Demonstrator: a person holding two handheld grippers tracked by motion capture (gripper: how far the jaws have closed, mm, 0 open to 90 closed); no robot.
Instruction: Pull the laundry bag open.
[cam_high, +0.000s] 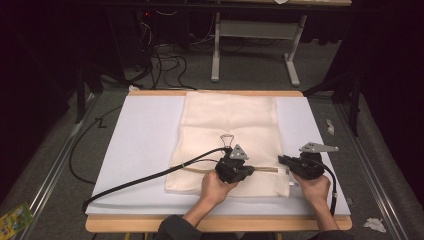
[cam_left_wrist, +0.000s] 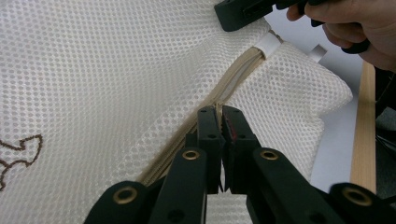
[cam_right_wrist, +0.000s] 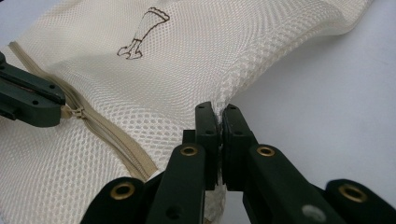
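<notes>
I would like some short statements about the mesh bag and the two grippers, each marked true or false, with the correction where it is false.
1. The mesh bag lies flat on the white table cover. True.
2. The left gripper is wide open above the bag. False: its fingers are closed at the zipper.
3. The right gripper pinches the bag's mesh edge. True.
4. The zipper runs along the far end of the bag. False: it runs across the end nearest the person.
5. The bag is dark blue. False: it is cream-coloured.
6. A brown line drawing is printed on the mesh. True.
</notes>
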